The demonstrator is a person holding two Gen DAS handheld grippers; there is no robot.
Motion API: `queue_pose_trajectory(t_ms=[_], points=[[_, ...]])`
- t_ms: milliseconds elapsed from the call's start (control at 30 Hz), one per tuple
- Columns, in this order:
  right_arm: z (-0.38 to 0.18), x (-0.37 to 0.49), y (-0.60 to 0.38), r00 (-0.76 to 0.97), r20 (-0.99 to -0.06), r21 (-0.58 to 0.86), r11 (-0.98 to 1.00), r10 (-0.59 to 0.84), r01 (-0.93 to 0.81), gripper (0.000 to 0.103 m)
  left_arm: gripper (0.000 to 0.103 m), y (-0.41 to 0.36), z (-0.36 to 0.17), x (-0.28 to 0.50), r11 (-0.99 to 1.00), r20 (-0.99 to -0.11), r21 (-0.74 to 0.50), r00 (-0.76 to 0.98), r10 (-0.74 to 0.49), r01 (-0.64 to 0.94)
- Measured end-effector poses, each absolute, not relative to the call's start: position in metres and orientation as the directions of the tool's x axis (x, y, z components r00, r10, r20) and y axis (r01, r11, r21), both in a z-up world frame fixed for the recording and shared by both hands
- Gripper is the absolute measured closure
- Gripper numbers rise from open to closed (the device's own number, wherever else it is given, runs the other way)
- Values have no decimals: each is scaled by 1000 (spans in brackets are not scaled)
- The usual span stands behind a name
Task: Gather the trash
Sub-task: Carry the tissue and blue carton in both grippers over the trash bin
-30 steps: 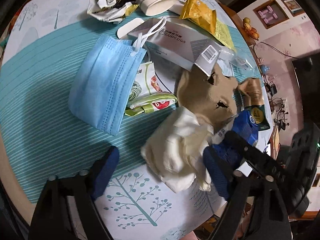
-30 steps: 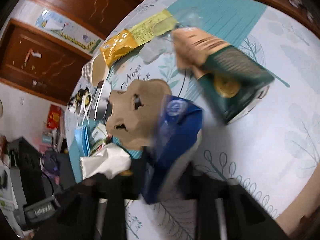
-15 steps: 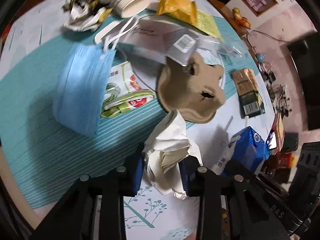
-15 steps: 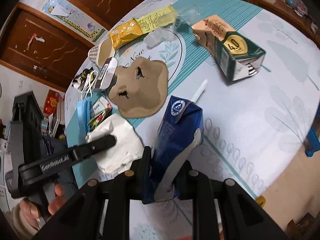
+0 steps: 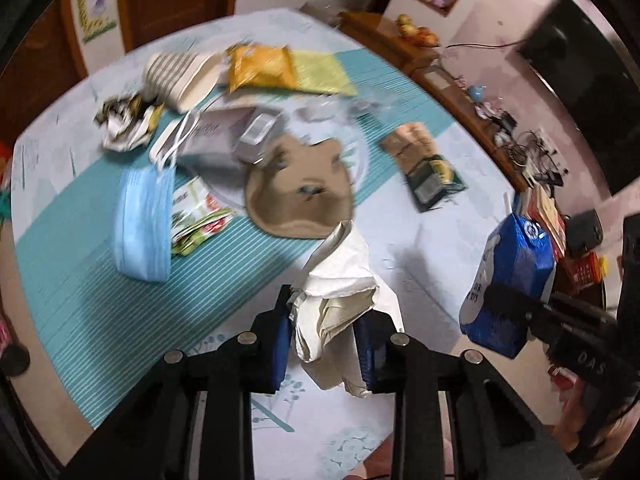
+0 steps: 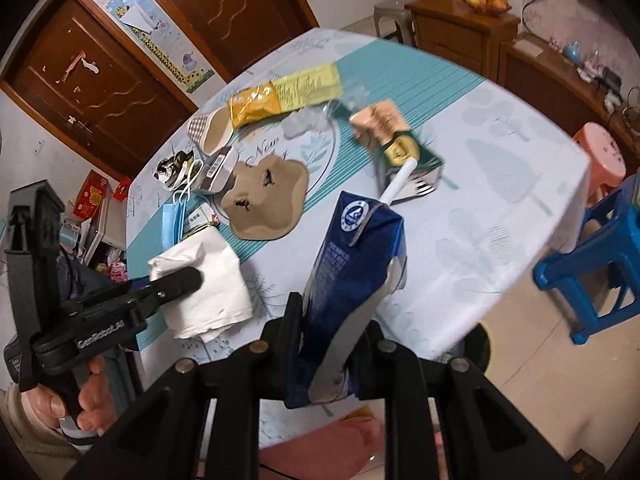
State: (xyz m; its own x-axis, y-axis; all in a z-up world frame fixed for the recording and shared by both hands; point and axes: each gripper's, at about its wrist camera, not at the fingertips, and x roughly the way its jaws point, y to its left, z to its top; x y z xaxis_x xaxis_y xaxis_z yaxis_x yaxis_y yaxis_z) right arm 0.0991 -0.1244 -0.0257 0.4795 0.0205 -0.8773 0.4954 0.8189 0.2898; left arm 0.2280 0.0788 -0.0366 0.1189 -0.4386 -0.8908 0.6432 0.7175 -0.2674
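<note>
My left gripper (image 5: 324,320) is shut on a crumpled white tissue (image 5: 340,292) and holds it above the table (image 5: 80,300). The right gripper (image 6: 332,332) is shut on a blue drink carton (image 6: 356,256) with a white straw (image 6: 400,184), also off the table. In the left wrist view that blue carton (image 5: 508,280) hangs at the right. On the table lie a blue face mask (image 5: 142,220), a brown cardboard piece (image 5: 300,192), a green carton (image 5: 432,172), a yellow wrapper (image 5: 260,66), a paper cup (image 5: 176,76) and a crumpled wrapper (image 5: 124,124).
A blue plastic stool (image 6: 592,264) and a pink stool (image 6: 600,152) stand right of the table. Wooden cabinets (image 6: 460,28) line the far wall. A person's hand (image 6: 92,404) holds the left gripper's handle. A grey box (image 5: 216,136) and a green-white sachet (image 5: 196,212) lie near the mask.
The left gripper closed on the white tissue and lifted it off the table. The right gripper rose with the blue carton. Both views now see the table from higher up.
</note>
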Motion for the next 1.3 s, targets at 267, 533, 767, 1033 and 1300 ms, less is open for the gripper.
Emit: queue_pose_trajectory(t_ms=[267,533,767,1033,1300], points=[[-1,63,-137,485,-873,216,846,-57,487,84,77,53,-6,193,656,-852,-238,170,-495,717],[-2,25,-169,484,-874,202,866,-52,457,84,77,15,3,143,641,-840,-196,210,-500,742],[-13,-20,-210,464,-886,214,907,23,362,84,77,-23,-9,77,690,-866,-178,221,-448,702],[-65,-66,-237,387,-912,245,937,136,249,84,77,-61,-54,8,766,-897,-156,234,-374,624],[-140,-86,-252,306,-928,293,921,210,256,84,77,-80,-118,-24,805,-937,-126,197,-288,579]])
